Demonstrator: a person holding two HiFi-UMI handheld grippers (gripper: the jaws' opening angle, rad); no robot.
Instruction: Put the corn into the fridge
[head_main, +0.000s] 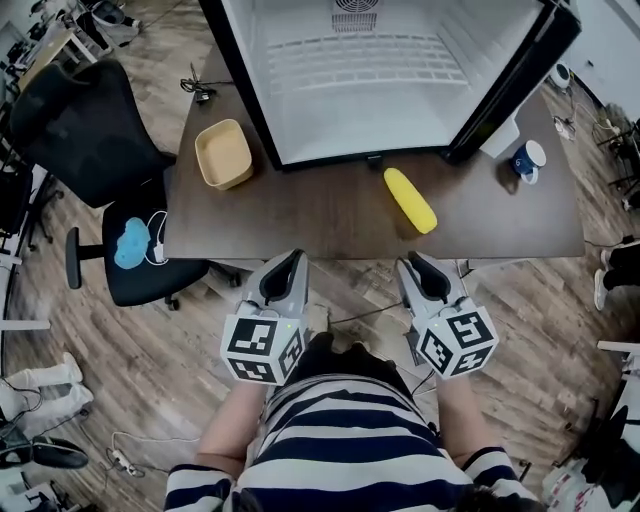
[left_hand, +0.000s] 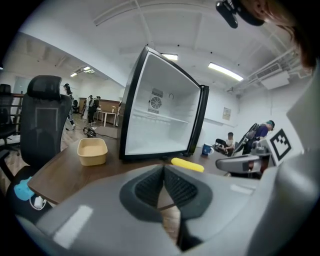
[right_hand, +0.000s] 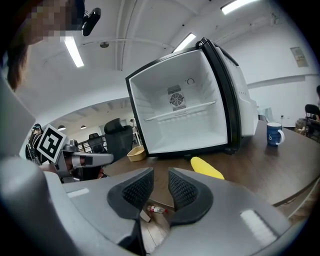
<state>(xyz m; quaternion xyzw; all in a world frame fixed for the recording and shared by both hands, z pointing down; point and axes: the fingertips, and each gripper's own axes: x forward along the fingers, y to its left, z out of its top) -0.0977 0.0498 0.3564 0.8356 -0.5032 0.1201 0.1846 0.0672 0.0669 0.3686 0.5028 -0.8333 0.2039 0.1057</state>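
Note:
A yellow corn cob (head_main: 410, 200) lies on the dark wooden table (head_main: 330, 225), just in front of the open white fridge (head_main: 360, 90), whose inside holds nothing but a wire shelf. Both grippers hover short of the table's near edge. My left gripper (head_main: 296, 256) has its pads pressed together with nothing between them. My right gripper (head_main: 408, 260) shows a narrow gap between its pads and holds nothing; the corn (right_hand: 207, 168) lies ahead and slightly right of it. In the left gripper view the corn (left_hand: 187, 164) sits beyond the closed tips (left_hand: 163, 167).
A beige tub (head_main: 224, 154) stands on the table left of the fridge. A blue mug (head_main: 527, 160) is at the right end. A black office chair (head_main: 90, 130) stands left of the table. A small bottle (right_hand: 155, 210) lies on the floor.

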